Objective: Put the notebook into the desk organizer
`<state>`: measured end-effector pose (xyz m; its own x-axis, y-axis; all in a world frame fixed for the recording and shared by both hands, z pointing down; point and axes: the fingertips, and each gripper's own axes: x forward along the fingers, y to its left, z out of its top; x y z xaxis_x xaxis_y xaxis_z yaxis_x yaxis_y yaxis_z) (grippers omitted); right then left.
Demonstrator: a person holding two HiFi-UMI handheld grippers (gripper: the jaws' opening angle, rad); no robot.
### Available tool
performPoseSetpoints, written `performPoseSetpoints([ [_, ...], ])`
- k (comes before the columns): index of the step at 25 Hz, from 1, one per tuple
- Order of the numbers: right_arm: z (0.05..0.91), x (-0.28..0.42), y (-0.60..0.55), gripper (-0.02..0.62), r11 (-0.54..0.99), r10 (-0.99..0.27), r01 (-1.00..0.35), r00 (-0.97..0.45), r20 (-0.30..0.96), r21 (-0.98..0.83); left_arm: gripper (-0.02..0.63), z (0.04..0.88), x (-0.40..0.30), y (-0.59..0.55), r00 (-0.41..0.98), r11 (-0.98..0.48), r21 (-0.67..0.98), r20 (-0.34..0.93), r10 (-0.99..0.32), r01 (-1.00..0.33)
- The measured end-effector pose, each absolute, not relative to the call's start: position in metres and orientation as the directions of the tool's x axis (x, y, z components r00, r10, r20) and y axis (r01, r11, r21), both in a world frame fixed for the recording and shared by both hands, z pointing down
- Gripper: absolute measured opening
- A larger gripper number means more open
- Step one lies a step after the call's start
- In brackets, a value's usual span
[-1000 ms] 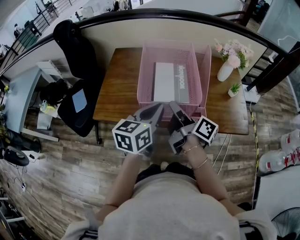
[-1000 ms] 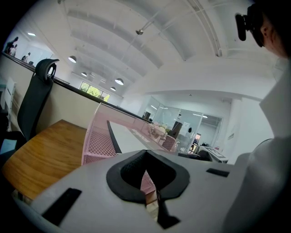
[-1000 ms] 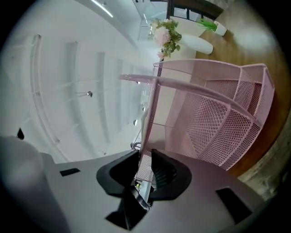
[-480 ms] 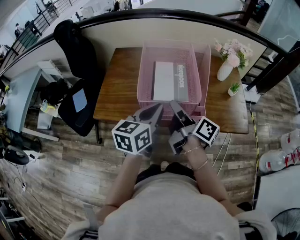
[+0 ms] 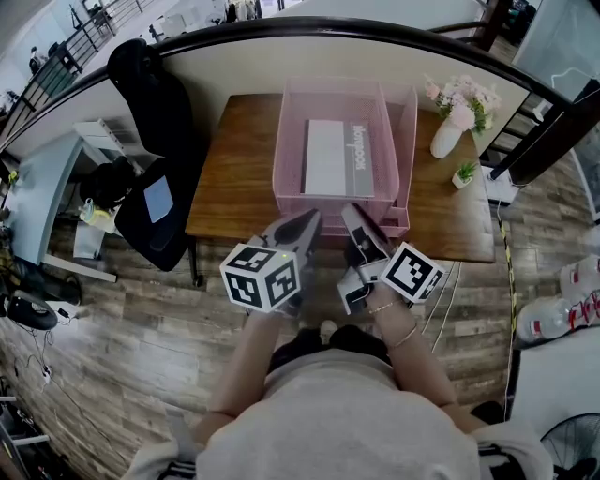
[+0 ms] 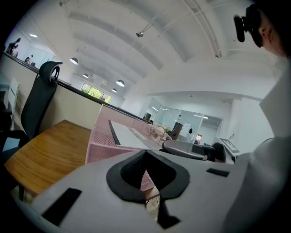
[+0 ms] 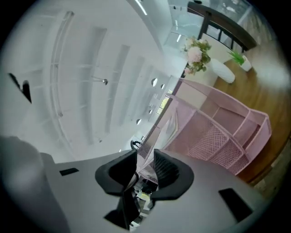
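The grey-white notebook (image 5: 330,157) lies flat inside the pink mesh desk organizer (image 5: 278,178) on the wooden desk (image 5: 234,187). Both grippers hang in front of the desk's near edge, close to the person's body and clear of the organizer. My left gripper (image 5: 305,223) points at the organizer's front wall with its pads together and nothing between them (image 6: 145,168). My right gripper (image 5: 356,217) stands slightly open, a narrow gap between its pads (image 7: 144,166), holding nothing. The left gripper view shows the notebook (image 6: 129,136) in the organizer (image 6: 97,145) ahead.
A white vase of pink flowers (image 5: 448,131) and a small potted plant (image 5: 466,175) stand on the desk's right end. A black office chair (image 5: 155,141) is at the desk's left. A dark railing (image 5: 309,26) curves behind the desk.
The right gripper has drawn back a little from the desk toward the person, and its jaws have spread slightly. The left gripper has barely moved. The notebook stays in the organizer.
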<state>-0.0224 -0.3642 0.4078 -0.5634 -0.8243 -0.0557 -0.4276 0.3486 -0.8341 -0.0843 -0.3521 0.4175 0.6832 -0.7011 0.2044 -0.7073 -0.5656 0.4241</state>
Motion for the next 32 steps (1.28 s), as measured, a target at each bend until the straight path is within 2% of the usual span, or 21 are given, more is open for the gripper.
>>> performPoseSetpoints([
  [7, 0.389, -0.025, -0.351, 0.096, 0.446, -0.809, -0.54, -0.584, -0.064, -0.714, 0.011, 0.409, -0.083, -0.342, 0.677, -0.591, 0.356, 0.196, -0.71, -0.724],
  [11, 0.383, -0.026, -0.345, 0.057, 0.499, -0.805, -0.618, -0.59, -0.061, -0.608, 0.011, 0.406, -0.083, -0.338, 0.677, -0.599, 0.344, 0.185, -0.712, -0.723],
  [18, 0.375, -0.039, -0.335, 0.057, 0.584, -0.793, -0.758, -0.609, -0.007, -0.29, 0.011, 0.406, -0.08, -0.331, 0.691, -0.611, 0.35, 0.179, -0.701, -0.71],
  [25, 0.374, -0.051, -0.325, 0.046, 0.615, -0.786, -0.788, -0.616, 0.049, -0.032, 0.011, 0.408, -0.08, -0.323, 0.697, -0.621, 0.337, 0.192, -0.691, -0.708],
  [32, 0.378, -0.055, -0.317, 0.01, 0.615, -0.788, -0.784, -0.61, 0.076, 0.08, 0.011, 0.411, -0.08, -0.317, 0.704, -0.645, 0.29, 0.202, -0.681, -0.707],
])
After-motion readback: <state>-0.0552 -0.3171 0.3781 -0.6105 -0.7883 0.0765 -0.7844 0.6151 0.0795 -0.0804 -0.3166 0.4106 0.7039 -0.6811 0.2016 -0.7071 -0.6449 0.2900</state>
